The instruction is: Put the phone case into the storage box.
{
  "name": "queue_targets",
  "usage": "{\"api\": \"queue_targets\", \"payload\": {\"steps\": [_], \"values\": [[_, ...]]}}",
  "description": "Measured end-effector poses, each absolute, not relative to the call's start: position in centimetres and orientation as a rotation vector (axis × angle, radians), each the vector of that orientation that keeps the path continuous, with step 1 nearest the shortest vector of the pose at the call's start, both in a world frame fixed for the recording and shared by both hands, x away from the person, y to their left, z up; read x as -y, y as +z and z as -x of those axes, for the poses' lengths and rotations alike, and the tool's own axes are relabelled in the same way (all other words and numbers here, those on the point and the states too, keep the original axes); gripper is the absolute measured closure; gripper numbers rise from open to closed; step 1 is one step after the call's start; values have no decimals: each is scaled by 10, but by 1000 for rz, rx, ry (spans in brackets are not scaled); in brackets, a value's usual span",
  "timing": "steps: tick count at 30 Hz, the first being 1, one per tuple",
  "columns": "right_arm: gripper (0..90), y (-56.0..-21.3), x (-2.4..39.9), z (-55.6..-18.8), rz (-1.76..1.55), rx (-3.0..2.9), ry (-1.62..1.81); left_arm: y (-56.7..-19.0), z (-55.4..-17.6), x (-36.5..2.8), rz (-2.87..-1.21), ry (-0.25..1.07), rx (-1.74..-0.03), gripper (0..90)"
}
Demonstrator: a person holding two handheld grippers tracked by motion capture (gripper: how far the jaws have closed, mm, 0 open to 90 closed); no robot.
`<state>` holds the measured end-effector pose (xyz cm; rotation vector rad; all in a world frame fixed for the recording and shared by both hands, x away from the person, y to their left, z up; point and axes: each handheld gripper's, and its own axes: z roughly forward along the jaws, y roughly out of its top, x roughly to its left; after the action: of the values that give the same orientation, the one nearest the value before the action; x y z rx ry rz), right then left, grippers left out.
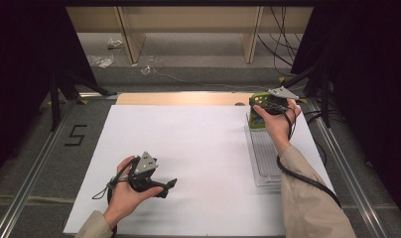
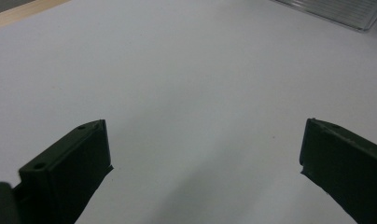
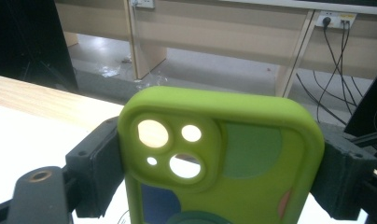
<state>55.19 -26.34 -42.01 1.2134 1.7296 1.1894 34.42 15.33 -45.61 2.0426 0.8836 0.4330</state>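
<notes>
A broad white sheet (image 1: 188, 163) covers most of the counter (image 1: 178, 98), whose bare wood shows as a strip along the far edge. On the right side of the sheet lies a clear plastic tray (image 1: 265, 163), long and narrow, its length running from near to far; the part of its ribbed floor that can be seen carries nothing, though the right forearm hides some of it. A corner of the tray (image 2: 336, 9) also shows at the far right in the left claw's view.

The right claw (image 1: 262, 105) is held at the far end of the tray, above the counter's far right corner, and is closed on a green phone case (image 3: 219, 158). In the right claw's view the black jaws press the case's two long sides, so its long axis runs along the jaws. Its camera cutouts sit at the end away from the hand, and the printed back, with muted green, blue and pink patches, faces the camera.

The left claw (image 1: 169, 184) rests in the person's hand at the near left of the sheet, pointing right. Its jaws stand wide apart with only white sheet between them (image 2: 203, 172).
</notes>
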Motion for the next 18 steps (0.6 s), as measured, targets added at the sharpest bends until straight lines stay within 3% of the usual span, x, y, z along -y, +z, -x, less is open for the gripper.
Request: {"api": "queue_targets", "payload": {"steps": [18], "values": [[170,-426,261,-551,-1228,-1734,1195,-456,-344,-154,-2043,433,-885,11]]}}
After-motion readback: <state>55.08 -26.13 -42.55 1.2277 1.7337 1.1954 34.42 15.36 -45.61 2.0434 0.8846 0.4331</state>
